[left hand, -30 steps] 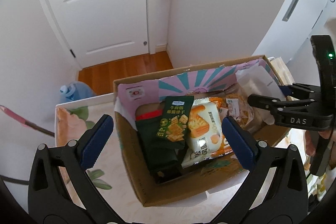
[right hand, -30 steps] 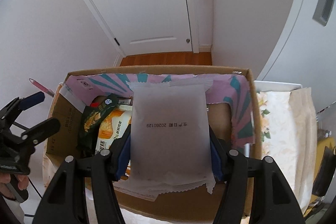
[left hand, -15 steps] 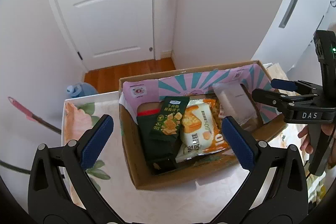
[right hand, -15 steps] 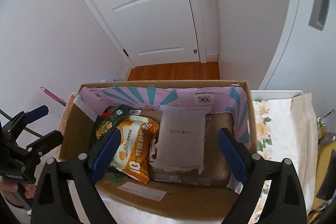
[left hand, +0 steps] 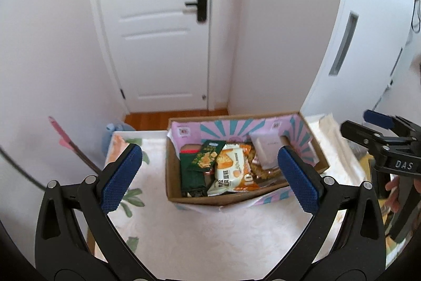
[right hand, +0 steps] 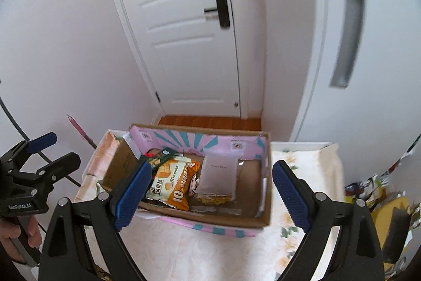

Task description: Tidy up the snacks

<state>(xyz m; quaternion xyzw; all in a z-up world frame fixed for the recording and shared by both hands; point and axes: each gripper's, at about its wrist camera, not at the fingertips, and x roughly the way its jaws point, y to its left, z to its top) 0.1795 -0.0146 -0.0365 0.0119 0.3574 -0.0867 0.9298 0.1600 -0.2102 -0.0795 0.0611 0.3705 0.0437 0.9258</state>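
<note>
Both tools are spread wide and hold nothing. The right tool [right hand: 210,191] hangs above and short of the box [right hand: 210,221], its fingers framing the snacks; the left tool [left hand: 210,175] hangs likewise, level with it, each held by a hand at the grip below.

Inside the box lie a white pack [right hand: 218,175], an orange pack [right hand: 173,183] and a green pack [left hand: 206,157], packed side by side. The box stands on the floral tabletop [left hand: 210,241].

This looks like the pause between placements. Next the right tool would likely seek another snack, perhaps among the wrappers [right hand: 368,188] at its right.
</note>
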